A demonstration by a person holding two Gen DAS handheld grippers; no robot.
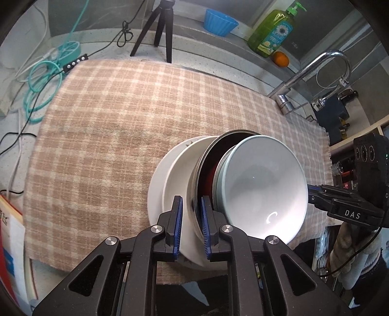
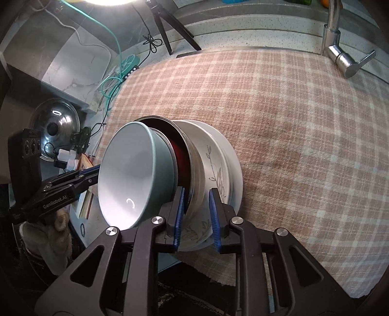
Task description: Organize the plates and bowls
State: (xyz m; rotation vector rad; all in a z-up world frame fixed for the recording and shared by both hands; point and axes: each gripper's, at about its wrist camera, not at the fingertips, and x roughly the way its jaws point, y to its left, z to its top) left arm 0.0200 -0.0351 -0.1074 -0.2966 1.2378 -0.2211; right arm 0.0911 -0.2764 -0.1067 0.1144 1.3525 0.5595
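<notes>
A stack of dishes sits near the front edge of the checked cloth (image 1: 109,126) that covers the surface; at the bottom lie white plates (image 1: 158,192), one with a leaf pattern (image 2: 216,170); on them stands a steel bowl (image 1: 194,189) with a dark red inside; nested in that is a pale green bowl (image 1: 265,184), white within, uppermost of all.

The left tongs (image 1: 190,228) stand narrow, one blue pad on either side of the steel bowl's rim; a sliver of gap shows by the outer pad, so the pads do not seem to press. The right tongs (image 2: 195,216) come from the opposite side, somewhat wider, straddling the steel rim and the patterned plate's edge, the pads not clamped.

Behind the cloth stand a black tripod (image 1: 158,26), a blue bowl (image 1: 220,21), a green soap bottle (image 1: 272,31) and a tap (image 1: 313,68).
</notes>
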